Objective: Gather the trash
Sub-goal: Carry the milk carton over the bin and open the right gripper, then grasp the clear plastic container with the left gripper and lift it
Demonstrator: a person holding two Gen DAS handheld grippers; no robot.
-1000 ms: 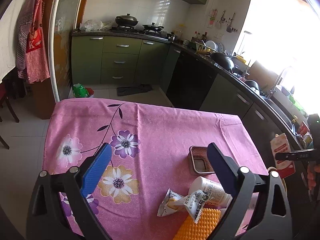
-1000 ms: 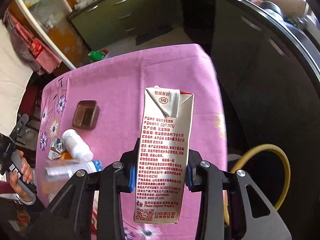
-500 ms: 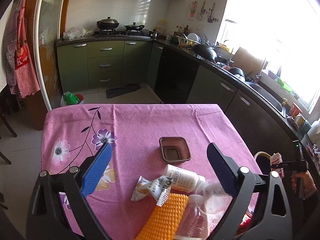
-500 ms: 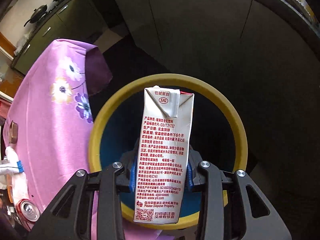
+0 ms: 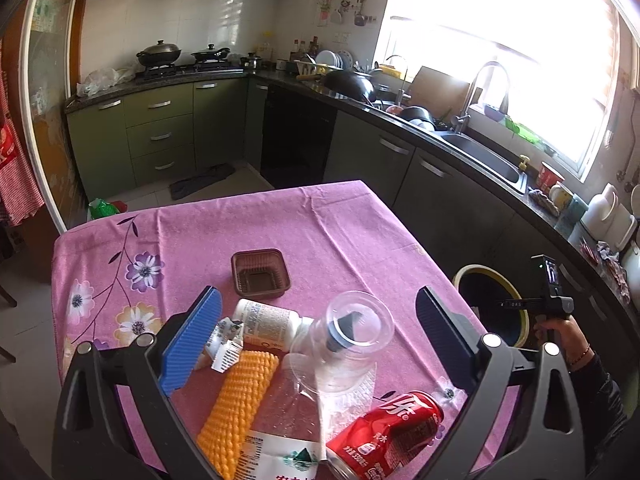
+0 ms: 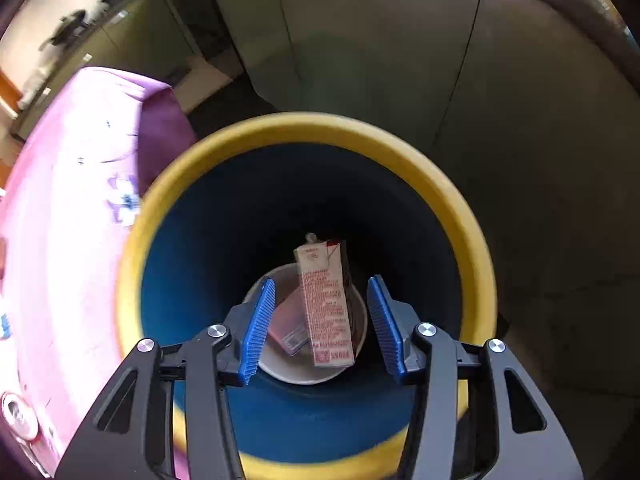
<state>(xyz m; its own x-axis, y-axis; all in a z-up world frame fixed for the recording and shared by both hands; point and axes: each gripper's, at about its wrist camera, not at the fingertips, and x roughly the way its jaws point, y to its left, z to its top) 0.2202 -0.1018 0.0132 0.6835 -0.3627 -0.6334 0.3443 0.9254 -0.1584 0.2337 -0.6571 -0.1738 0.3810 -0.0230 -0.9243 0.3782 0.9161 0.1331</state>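
While the right gripper (image 6: 322,322) points down into the yellow-rimmed bin (image 6: 452,200), its jaws opening, the milk carton (image 6: 326,300) lies loose below — inside a white cup. Over the table's leftover trash, the left gripper (image 5: 316,334) hangs spread wide, holding nothing.

The red can (image 5: 386,428) on the bench carries white Chinese characters, among them "乐", and small print too fine to read. The right-hand tool's bar (image 5: 516,304) reads "DAS". The white bottle (image 5: 268,322) and the milk carton (image 6: 326,300) in the bin bear print that cannot be read
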